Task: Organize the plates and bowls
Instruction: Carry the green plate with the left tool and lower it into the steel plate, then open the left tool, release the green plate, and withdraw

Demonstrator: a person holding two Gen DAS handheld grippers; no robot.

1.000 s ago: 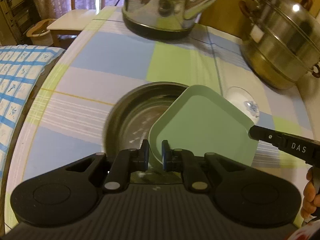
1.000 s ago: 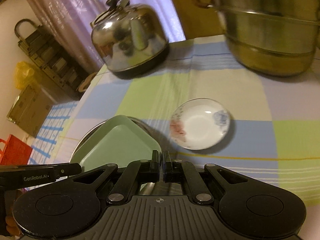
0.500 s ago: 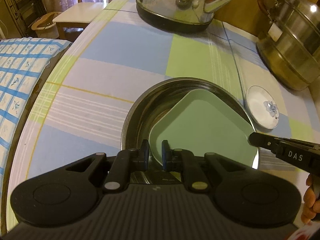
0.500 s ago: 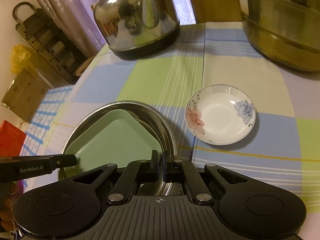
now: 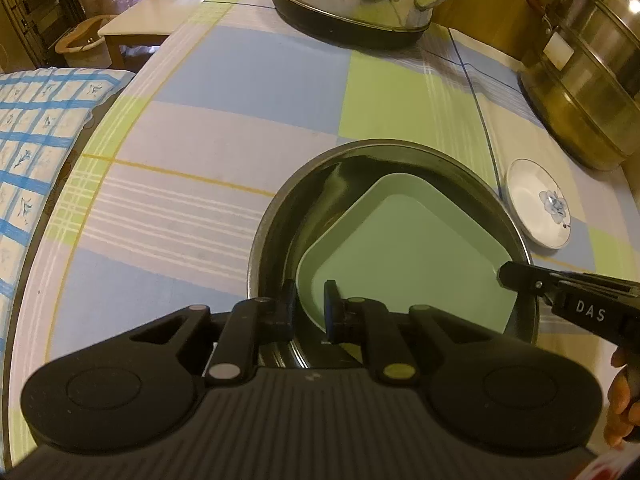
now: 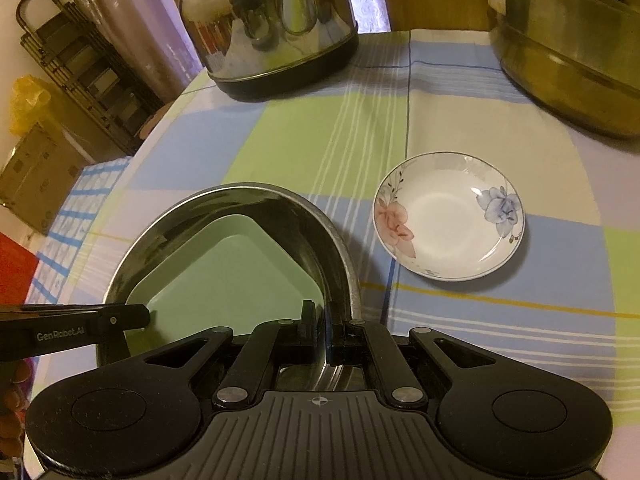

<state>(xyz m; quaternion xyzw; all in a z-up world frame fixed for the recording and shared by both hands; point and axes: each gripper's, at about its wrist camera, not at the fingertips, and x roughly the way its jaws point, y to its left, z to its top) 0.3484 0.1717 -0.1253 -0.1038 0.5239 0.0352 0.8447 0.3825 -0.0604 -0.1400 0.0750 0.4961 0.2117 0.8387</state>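
A green square plate (image 5: 408,256) lies inside a round steel basin (image 5: 280,208) on the checked tablecloth. My left gripper (image 5: 310,304) straddles the plate's near-left edge with its jaws slightly apart. My right gripper (image 6: 322,322) sits over the basin's right rim (image 6: 340,264), jaws slightly apart around the green plate's (image 6: 224,276) corner. It also shows from the side in the left wrist view (image 5: 520,280). A small white flowered dish (image 6: 448,216) lies on the cloth to the basin's right, also seen in the left wrist view (image 5: 538,204).
A steel kettle (image 6: 272,24) stands at the back of the table, and a large steel steamer pot (image 5: 588,68) at the back right. The table's left edge (image 5: 60,208) borders a blue-checked cushion (image 5: 36,128). A stool and shelving stand beyond.
The green plate has gone from tilted above the basin down to lying inside it. Both grippers drew back and their jaws have parted a little.
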